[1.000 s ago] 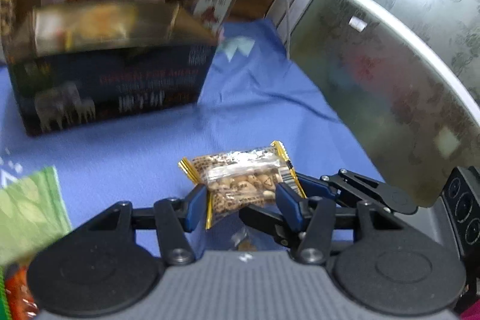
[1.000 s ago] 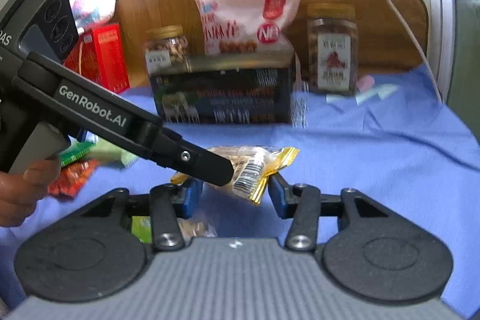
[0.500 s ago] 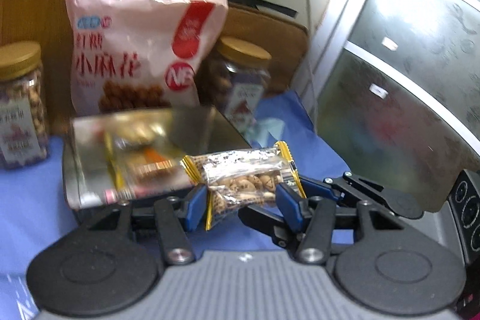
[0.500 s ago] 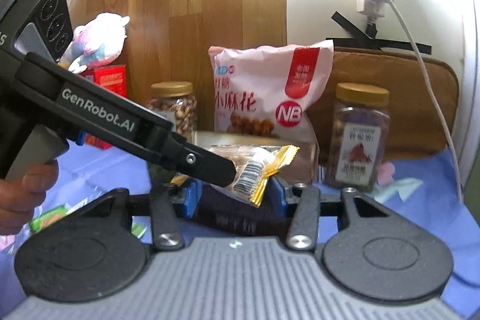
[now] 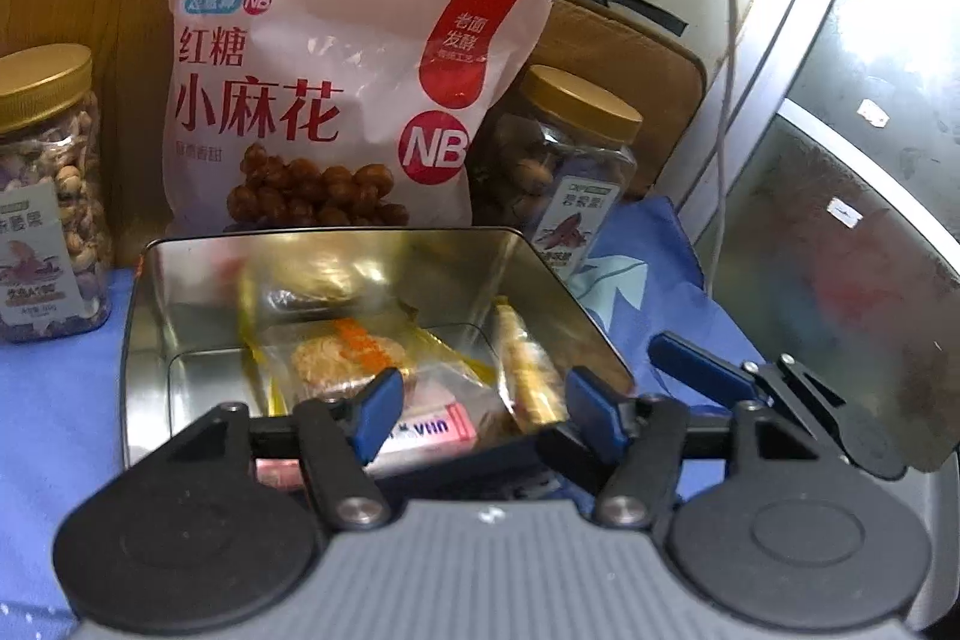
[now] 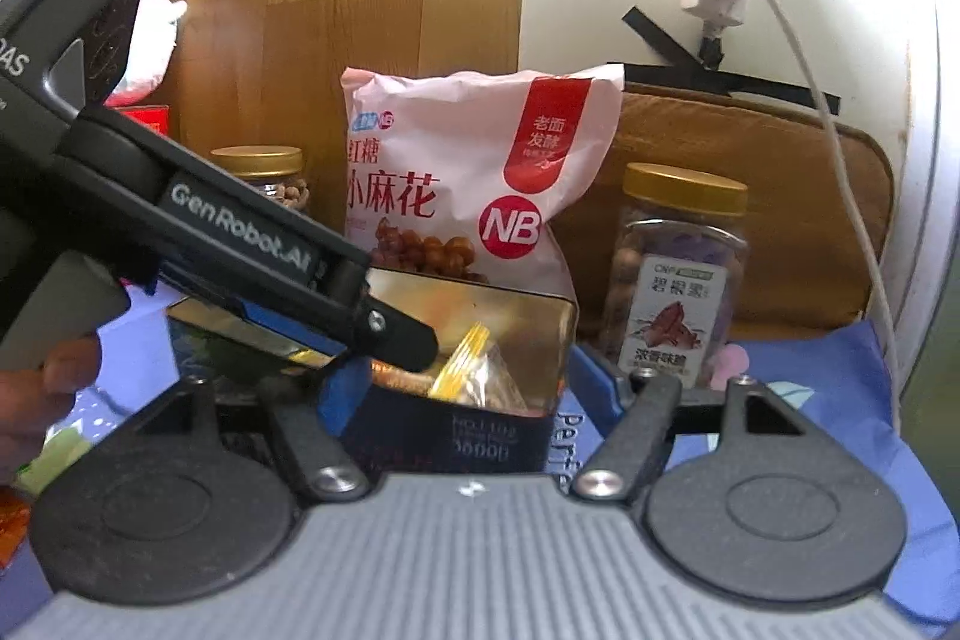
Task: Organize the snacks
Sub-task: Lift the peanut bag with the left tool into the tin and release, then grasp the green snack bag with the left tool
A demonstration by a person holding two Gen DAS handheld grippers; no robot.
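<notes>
Now the snack packets [image 5: 384,364] lie inside the open metal tin [image 5: 558,292] on the blue cloth [image 5: 48,388], with the left gripper [image 5: 480,412] and right gripper [image 6: 474,388] both spread wide and empty above it.

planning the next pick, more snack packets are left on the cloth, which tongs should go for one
Either, with a lean to the left. Both the left tongs and right tongs are open and empty over the tin, but no loose packet shows.
</notes>
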